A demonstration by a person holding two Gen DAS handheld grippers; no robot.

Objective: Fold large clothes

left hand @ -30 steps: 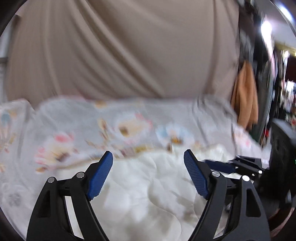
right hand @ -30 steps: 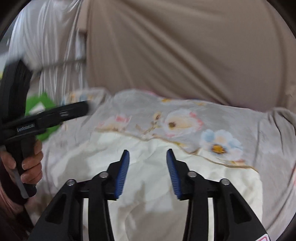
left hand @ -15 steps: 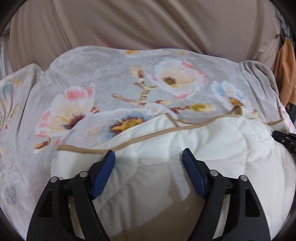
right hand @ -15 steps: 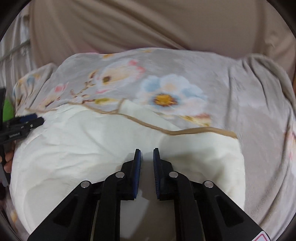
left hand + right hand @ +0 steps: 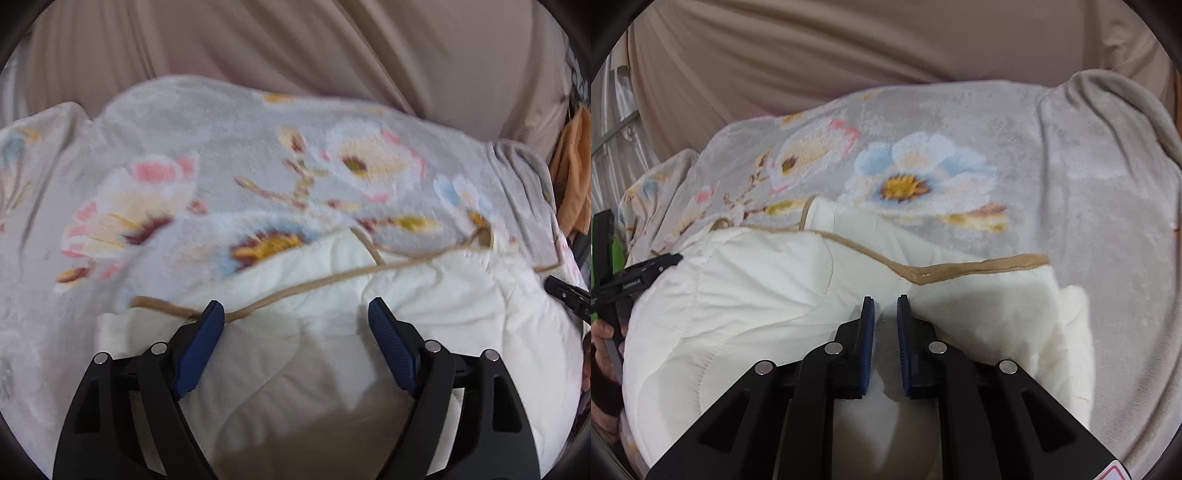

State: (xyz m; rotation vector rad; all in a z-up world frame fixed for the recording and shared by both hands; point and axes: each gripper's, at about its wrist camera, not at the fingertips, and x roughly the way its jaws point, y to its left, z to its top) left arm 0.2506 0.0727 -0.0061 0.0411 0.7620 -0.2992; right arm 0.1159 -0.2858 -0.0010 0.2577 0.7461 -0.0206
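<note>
The cream quilted garment (image 5: 750, 295), looking puffy and soft, is bunching between the narrow, just-reopening right tongs (image 5: 884, 306), while the left tongs (image 5: 295, 317) are gaping wide over its tan trim (image 5: 332, 280), probably the firmest place to grab.

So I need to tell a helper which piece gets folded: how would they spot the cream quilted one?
Look at the big grey floral blanket spread under the beige curtain. On its near part lies the cream quilted piece: plain, puffy, stitched in panels, edged with tan binding, unlike the flowered fleece around it.

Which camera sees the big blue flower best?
The right wrist view: the blue flower sits whole and fairly sharp on the grey blanket. The left wrist view shows it only small and blurred near the right edge.
</note>
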